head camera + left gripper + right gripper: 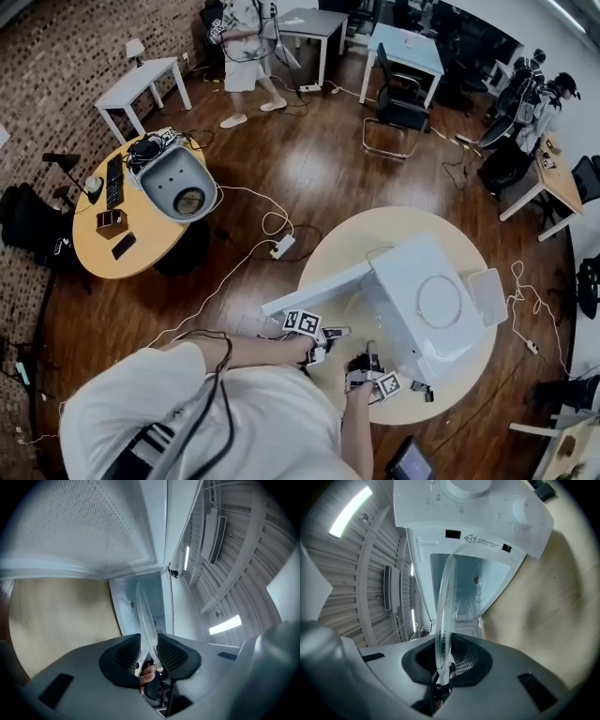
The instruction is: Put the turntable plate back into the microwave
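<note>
Left gripper [149, 645], right gripper [444, 660]: both clamped on rim of turntable plate [446, 597], plate edge-on between each pair of jaws. Microwave [427, 300] door [314, 289] open, cavity [471, 585] at 12 o'clock of jaws. Plate held before opening, not seated. Judged left: insert, lay flat, release. Warning-triangle label [480, 540] above opening, print unreadable. No brand legible.
</note>
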The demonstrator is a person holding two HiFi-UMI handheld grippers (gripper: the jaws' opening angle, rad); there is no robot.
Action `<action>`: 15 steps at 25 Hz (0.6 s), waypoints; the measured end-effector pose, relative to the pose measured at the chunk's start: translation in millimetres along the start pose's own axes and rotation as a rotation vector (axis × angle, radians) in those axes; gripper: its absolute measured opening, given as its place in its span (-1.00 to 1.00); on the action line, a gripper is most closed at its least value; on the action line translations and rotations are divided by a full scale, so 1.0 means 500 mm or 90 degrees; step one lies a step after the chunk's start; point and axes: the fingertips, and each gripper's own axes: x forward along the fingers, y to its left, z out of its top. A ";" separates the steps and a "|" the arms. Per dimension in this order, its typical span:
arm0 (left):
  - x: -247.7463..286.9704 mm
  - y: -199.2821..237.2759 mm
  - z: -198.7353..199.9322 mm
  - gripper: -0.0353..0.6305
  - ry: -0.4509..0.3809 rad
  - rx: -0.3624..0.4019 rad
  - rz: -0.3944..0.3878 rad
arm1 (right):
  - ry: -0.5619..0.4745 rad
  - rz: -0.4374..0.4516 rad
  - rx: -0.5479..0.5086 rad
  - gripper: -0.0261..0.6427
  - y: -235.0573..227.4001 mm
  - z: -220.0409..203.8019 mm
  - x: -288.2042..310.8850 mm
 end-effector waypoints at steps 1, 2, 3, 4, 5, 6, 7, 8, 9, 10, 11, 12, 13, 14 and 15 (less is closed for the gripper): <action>-0.003 -0.001 0.003 -0.60 0.001 0.003 0.002 | 0.003 0.004 -0.005 -0.81 0.000 -0.001 0.008; -0.005 -0.004 0.010 -0.60 0.000 0.007 0.004 | 0.007 0.009 -0.008 -0.81 0.004 -0.003 0.019; -0.005 -0.009 0.016 -0.60 -0.001 0.011 0.005 | 0.010 0.012 -0.008 -0.81 0.010 -0.006 0.028; -0.004 -0.013 0.021 -0.60 -0.002 0.014 0.006 | 0.012 0.013 -0.007 -0.81 0.017 -0.007 0.034; -0.002 -0.016 0.023 -0.60 -0.003 0.016 0.007 | 0.012 0.010 -0.004 -0.81 0.022 -0.007 0.036; 0.001 -0.017 0.023 -0.60 -0.004 0.016 0.009 | 0.011 0.006 -0.001 -0.81 0.025 -0.005 0.035; 0.004 -0.016 0.021 -0.60 -0.004 0.014 0.012 | 0.010 0.001 0.001 -0.81 0.025 -0.003 0.035; 0.006 -0.015 0.019 -0.60 -0.003 0.013 0.014 | 0.008 -0.002 0.002 -0.81 0.024 -0.001 0.034; 0.008 -0.013 0.018 -0.60 -0.003 0.014 0.016 | 0.006 -0.004 0.003 -0.81 0.023 0.002 0.036; 0.010 -0.011 0.018 -0.60 -0.002 0.015 0.017 | 0.005 -0.004 0.003 -0.81 0.021 0.006 0.038; 0.013 -0.010 0.019 -0.60 -0.003 0.016 0.018 | 0.003 -0.003 0.002 -0.81 0.020 0.012 0.041; 0.016 -0.009 0.021 -0.60 -0.003 0.017 0.020 | 0.000 -0.002 0.002 -0.81 0.019 0.018 0.045; 0.018 -0.007 0.023 -0.60 -0.004 0.018 0.022 | -0.004 -0.001 0.004 -0.81 0.018 0.022 0.049; 0.017 -0.003 0.023 -0.60 -0.004 0.017 0.026 | -0.008 -0.001 0.009 -0.81 0.017 0.021 0.050; 0.014 0.002 0.018 -0.60 -0.003 0.015 0.031 | -0.011 -0.004 0.014 -0.81 0.013 0.017 0.046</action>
